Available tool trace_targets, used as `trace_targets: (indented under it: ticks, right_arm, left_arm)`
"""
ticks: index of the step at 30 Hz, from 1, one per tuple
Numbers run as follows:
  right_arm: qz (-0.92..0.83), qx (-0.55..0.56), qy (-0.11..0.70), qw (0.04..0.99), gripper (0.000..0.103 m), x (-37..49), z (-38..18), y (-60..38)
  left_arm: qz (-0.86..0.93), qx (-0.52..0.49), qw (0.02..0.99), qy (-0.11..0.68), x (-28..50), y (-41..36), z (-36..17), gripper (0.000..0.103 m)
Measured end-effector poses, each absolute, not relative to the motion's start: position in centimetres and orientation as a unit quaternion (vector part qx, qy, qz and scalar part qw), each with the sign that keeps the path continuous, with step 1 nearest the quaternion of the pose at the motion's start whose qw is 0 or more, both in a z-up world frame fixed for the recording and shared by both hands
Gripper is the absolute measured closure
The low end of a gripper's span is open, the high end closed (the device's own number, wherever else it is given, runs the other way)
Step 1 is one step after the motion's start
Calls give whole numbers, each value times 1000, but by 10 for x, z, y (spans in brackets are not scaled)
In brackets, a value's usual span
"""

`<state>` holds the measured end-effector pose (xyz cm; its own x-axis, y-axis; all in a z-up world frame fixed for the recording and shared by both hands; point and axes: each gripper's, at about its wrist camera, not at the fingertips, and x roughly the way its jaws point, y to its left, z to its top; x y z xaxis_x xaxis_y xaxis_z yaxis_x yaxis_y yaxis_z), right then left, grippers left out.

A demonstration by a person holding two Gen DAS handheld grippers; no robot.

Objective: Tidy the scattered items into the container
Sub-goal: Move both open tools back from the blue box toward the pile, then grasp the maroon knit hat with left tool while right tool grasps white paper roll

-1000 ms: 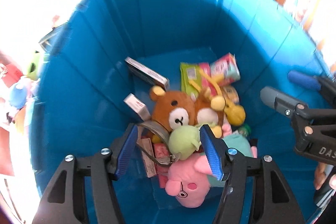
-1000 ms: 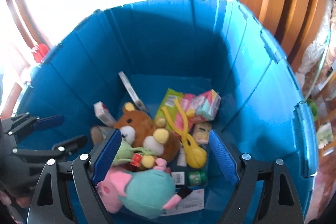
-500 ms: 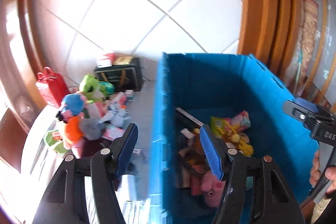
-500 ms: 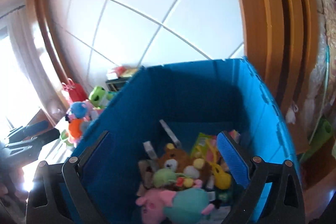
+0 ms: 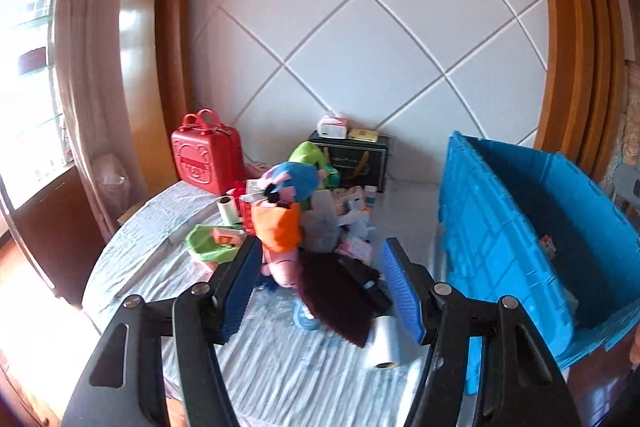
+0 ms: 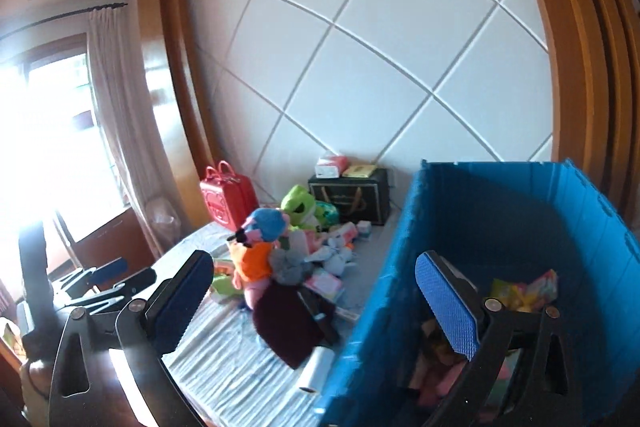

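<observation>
The blue bin (image 5: 504,227) stands on the striped tablecloth (image 5: 280,359) at about 3 o'clock in the left wrist view, its near wall just beside the pile of loose things. In the right wrist view it fills the 4 o'clock part of the picture (image 6: 520,227), and some toys and packets (image 6: 524,291) lie at its bottom, partly hidden by the gripper finger.

The pile of toys (image 5: 288,219) sits near the middle of the left view, slightly toward 12 o'clock from the gripper. A pink doll with a blue cap and orange top (image 5: 280,223) stands highest in it, with a green plush (image 5: 308,155) behind it toward 12 o'clock. A dark maroon cloth (image 5: 332,295) lies at the near edge of the pile, and a white roll (image 5: 384,343) lies touching it at 5 o'clock. A small green tray (image 5: 208,247) rests at 9 o'clock of the doll.

The left gripper (image 5: 320,291) is spread wide with nothing between its blue pads (image 5: 400,291), hovering above the maroon cloth. The right gripper (image 6: 316,311) is likewise spread wide and holds nothing; its left finger is over the tablecloth and its right finger is over the bin.

A red case (image 5: 206,155) stands at 11 o'clock and a black box (image 5: 352,159) at 12 o'clock, against the white panelled wall (image 5: 360,27).
</observation>
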<state>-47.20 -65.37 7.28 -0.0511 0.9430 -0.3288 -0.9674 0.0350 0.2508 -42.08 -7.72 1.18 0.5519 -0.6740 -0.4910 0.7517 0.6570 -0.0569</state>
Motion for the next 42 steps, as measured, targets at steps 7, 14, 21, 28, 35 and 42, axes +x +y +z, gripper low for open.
trace_targets:
  ticks: [7, 14, 21, 28, 35, 42]
  right_arm:
    - [707, -51, 262, 655, 1, -561, 35, -611]
    - [706, -110, 300, 632, 1, -583, -13, -561]
    - [716, -145, 305, 611, 13, -575, -57, -503]
    - [686, -199, 381, 588, 27, -555, -144, -450]
    - [642, -236, 437, 584, 27, -538, -204, -436]
    - [611, -258, 467, 585, 27, -534, -240, -431]
  left_arm:
    - [-386, 98, 875, 275, -354, -15, -28, 42]
    - [-398, 103, 856, 313, -322, -34, -71, 42]
    - [-409, 125, 832, 352, -305, -99, -110, 42]
    - [-435, 170, 790, 397, -305, -177, -166, 42]
    - [-475, 206, 738, 432, -310, -233, -210, 42]
    - [-488, 228, 693, 478, -299, -273, -260, 42]
